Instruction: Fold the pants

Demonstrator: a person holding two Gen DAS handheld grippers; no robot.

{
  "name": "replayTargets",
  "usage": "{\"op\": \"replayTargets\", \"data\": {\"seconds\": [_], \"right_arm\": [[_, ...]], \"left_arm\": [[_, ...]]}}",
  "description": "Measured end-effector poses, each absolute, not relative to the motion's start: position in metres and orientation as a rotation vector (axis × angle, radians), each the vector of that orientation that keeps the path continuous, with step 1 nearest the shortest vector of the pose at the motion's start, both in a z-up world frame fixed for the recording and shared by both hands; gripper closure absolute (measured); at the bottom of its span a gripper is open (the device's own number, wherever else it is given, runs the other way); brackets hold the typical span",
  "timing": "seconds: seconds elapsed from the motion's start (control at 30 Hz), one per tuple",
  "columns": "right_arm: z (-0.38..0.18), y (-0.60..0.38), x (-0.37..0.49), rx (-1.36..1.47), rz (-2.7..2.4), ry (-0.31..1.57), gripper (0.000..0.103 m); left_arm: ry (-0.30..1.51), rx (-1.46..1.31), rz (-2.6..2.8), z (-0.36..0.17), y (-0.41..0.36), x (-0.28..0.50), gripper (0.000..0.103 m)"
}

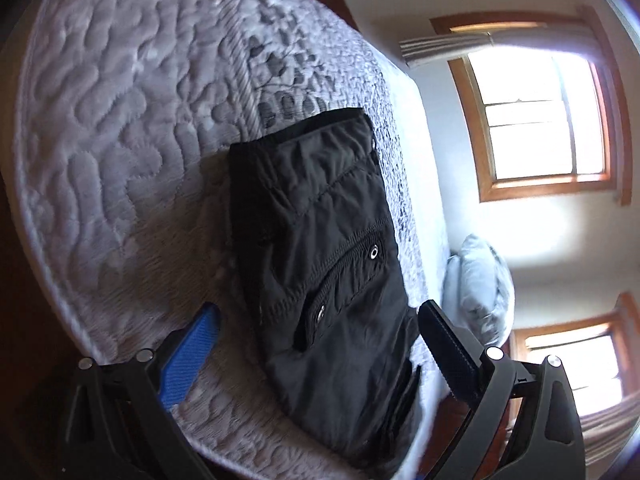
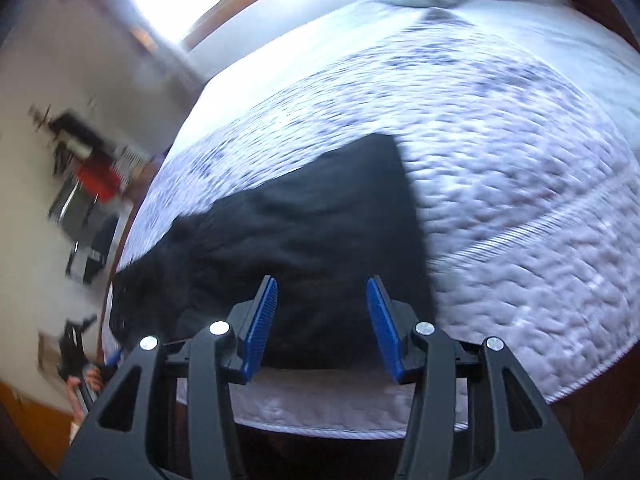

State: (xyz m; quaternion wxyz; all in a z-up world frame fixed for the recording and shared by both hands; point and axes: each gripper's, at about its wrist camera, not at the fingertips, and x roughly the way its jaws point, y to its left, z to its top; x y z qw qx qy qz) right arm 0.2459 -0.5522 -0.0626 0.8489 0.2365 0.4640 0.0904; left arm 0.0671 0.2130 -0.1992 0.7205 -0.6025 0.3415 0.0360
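Both tongs, left (image 1: 320, 320) and right (image 2: 322, 300), hang released; the pants (image 1: 320, 248), mid-frame near the bed (image 1: 120, 120) edge, could slip off.

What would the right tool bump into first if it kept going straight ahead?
Most likely the black pants. The right tool is open and points right at them where they lie on the quilted bed. The picture is blurry, so I can't tell how far off they are.

Your left camera looks down close over the bed (image 1: 100, 140); your right one faces across it. Both see the pants (image 1: 320, 240).
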Motion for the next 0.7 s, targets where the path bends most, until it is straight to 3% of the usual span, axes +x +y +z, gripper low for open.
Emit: {"op": "replayTargets", "data": {"seconds": [0.43,0.7], "right_arm": [[-0.065,-0.564,0.249,0.49,0.151,0.966,0.055],[-0.067,-0.554,0.253,0.456,0.155,0.99,0.054]], "left_arm": [[0.725,-1.494,0.022,-0.238,0.203,0.098,0.004],[0.596,-1.615,-0.112,-0.233,0.194,0.107,0.005]]}}
